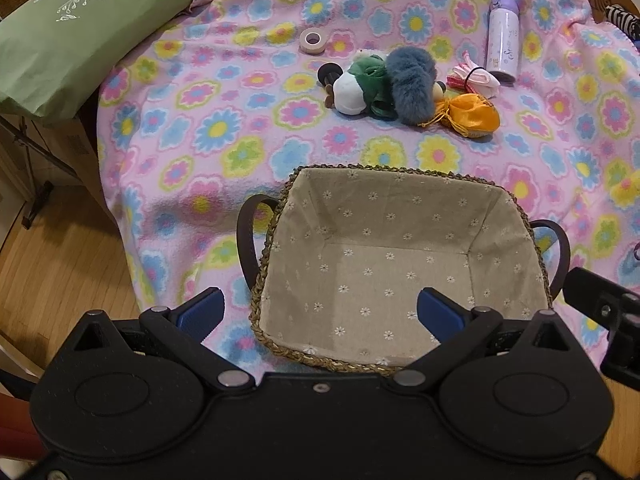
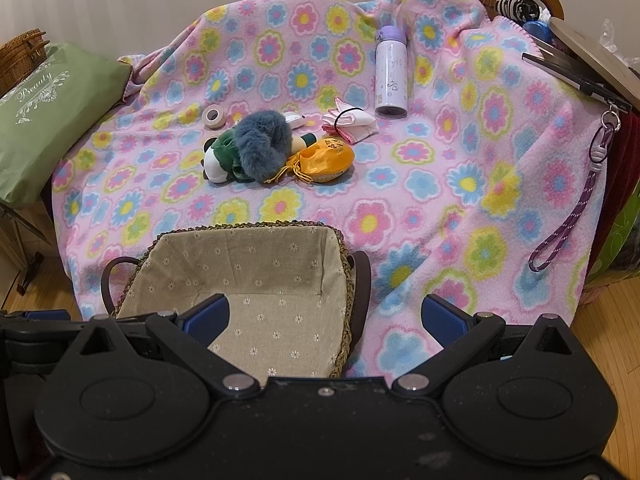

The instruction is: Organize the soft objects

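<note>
A woven basket (image 1: 276, 220) (image 2: 344, 252) with a flowered cloth lining and dark handles sits empty at the near edge of the blanket. Beyond it lies a small pile: a plush doll in green (image 1: 356, 88) (image 2: 222, 156), a blue furry scrunchie (image 1: 412, 84) (image 2: 260, 144) over it, and an orange drawstring pouch (image 1: 472, 116) (image 2: 328, 160). A folded pink-and-white cloth (image 1: 476, 78) (image 2: 352, 122) with a black hair tie lies further back. My left gripper (image 1: 320, 312) is open and empty over the basket's near side. My right gripper (image 2: 326, 320) is open and empty over the basket's right rim.
A flowered pink fleece blanket (image 1: 240, 140) (image 2: 460, 184) covers the surface. A lilac bottle (image 1: 502, 40) (image 2: 391, 76) and a tape roll (image 1: 314, 40) (image 2: 215, 115) lie at the back. A green bag (image 1: 72, 36) (image 2: 48, 112) sits left. A purple lanyard (image 2: 572, 216) hangs right.
</note>
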### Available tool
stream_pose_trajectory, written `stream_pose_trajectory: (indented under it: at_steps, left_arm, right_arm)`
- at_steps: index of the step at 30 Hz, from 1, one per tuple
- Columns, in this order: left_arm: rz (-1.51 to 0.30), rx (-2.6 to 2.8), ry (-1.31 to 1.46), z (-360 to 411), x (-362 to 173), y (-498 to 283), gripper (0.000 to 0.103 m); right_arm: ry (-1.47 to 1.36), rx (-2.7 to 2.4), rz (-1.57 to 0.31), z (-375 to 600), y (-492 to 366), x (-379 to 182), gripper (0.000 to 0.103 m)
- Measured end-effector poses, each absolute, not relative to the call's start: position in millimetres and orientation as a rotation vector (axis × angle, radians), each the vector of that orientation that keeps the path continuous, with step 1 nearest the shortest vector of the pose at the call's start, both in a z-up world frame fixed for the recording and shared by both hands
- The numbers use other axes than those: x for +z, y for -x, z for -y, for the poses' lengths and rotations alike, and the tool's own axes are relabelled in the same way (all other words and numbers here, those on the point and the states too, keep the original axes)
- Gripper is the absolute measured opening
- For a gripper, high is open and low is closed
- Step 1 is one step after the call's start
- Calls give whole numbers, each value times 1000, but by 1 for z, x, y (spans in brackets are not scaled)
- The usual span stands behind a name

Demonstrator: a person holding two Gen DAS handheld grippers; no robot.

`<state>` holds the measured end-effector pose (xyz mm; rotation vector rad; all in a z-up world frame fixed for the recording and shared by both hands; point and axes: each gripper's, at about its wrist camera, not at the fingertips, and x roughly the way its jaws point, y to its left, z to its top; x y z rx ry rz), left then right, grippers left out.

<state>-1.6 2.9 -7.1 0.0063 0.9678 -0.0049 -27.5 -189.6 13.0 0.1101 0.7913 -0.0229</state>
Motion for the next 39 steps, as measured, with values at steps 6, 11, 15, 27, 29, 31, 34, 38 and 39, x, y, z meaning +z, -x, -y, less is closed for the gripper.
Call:
stream_pose_trajectory:
  at_steps: [6, 11, 15, 27, 29, 31, 34, 38, 39]
  left_arm:
    - [-940, -13, 38, -7, -3, 2, 99]
    - [-969, -56, 50, -7, -7, -5, 96]
    - [-975, -91, 42, -4, -7, -14, 92]
    - [-940, -68, 9, -5, -1, -76, 92]
    - [-941, -53, -2, -5, -4, -92, 92]
    - [-943, -52, -4, -6, -5, -109, 92]
    - [-934, -43, -21, -6, -7, -135, 92]
    - [-925, -70, -52, 0, -12, -164, 92]
    - [-927, -75, -61, 2, -15, -171, 92]
  right_arm:
    - [-114, -16, -788, 190, 28, 6, 103]
    - [-105, -17, -775, 193, 21, 5, 103]
    - [-114, 5, -791, 197, 8, 2, 102]
    - [-168, -12, -783, 219, -62, -1, 102]
    - [-163, -20, -793, 219, -77, -3, 102]
    - [-165, -24, -805, 221, -91, -6, 102]
    - [-162, -31, -825, 222, -114, -11, 102]
    - [-152, -32, -845, 221, -136, -18, 102]
    - [-145, -34, -852, 220, -143, -20, 102]
